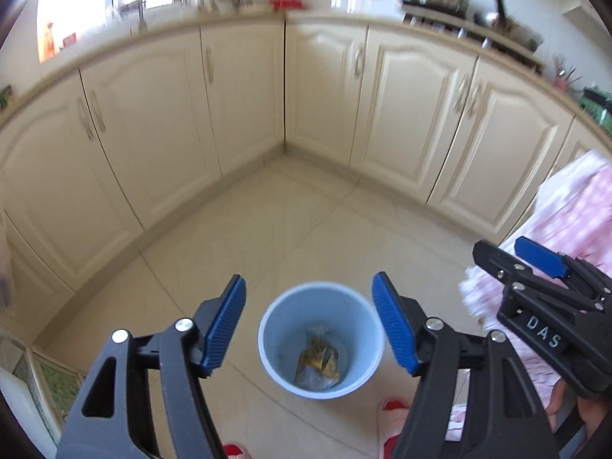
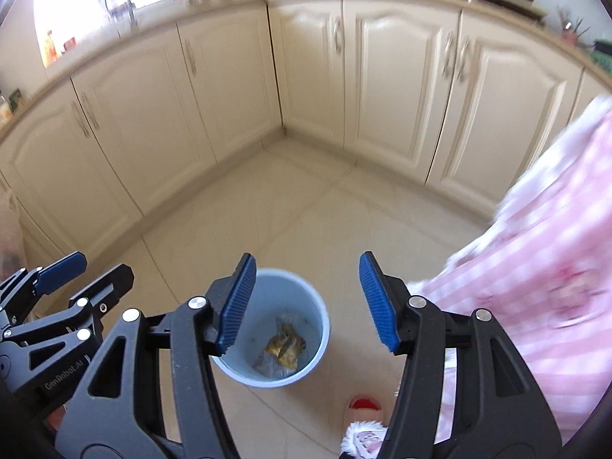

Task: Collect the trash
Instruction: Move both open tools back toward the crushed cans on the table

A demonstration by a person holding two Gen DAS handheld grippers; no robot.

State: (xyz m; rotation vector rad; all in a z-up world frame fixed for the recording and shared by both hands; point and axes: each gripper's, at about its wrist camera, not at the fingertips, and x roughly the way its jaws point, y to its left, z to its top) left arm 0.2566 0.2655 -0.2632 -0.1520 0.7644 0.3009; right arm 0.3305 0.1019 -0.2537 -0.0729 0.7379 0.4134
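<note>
A light blue bin point(image 1: 320, 339) stands on the tiled floor, seen from above. Inside lies a crumpled yellow-brown wrapper on a grey bag point(image 1: 318, 361). My left gripper point(image 1: 309, 325) is open and empty, held above the bin with its blue pads either side of the rim. In the right wrist view the bin point(image 2: 285, 329) and the wrapper point(image 2: 286, 346) sit below my right gripper point(image 2: 306, 300), which is open and empty, its left pad over the bin's left rim. The right gripper also shows in the left wrist view point(image 1: 535, 264), the left one in the right wrist view point(image 2: 72, 271).
Cream kitchen cabinets point(image 1: 237, 107) wrap around the floor corner, with a worktop, sink tap point(image 1: 140, 4) and pots above. The person's pink checked clothing point(image 2: 547, 248) fills the right side. Red and pink slippers point(image 1: 392, 413) stand just behind the bin.
</note>
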